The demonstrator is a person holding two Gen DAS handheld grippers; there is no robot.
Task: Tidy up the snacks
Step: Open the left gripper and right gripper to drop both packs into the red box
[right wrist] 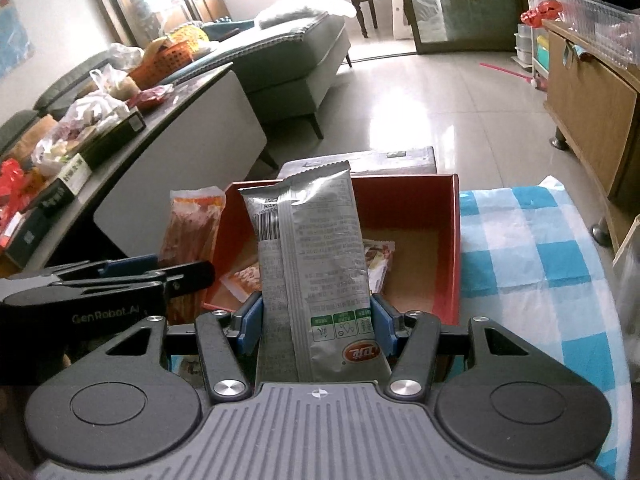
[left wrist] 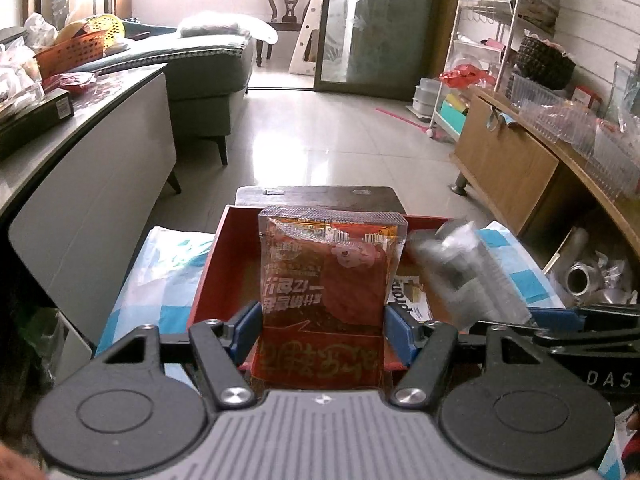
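My left gripper (left wrist: 322,320) is shut on a red snack packet (left wrist: 328,280) and holds it upright over the near edge of an open red box (left wrist: 208,268). My right gripper (right wrist: 316,320) is shut on a silver snack packet (right wrist: 316,256), also upright over the red box (right wrist: 452,240). In the left wrist view the silver packet (left wrist: 460,268) is a blur at the right. In the right wrist view the red packet (right wrist: 192,232) hangs left of the box, in the left gripper (right wrist: 120,280). Other snack packets (right wrist: 376,260) lie on the box floor.
The box stands on a blue and white checked cloth (right wrist: 528,256). A grey cluttered counter (right wrist: 120,136) runs along the left, a wooden cabinet (left wrist: 516,168) along the right. A dark stool (left wrist: 316,196) stands just beyond the box, with tiled floor and a sofa (left wrist: 208,64) behind.
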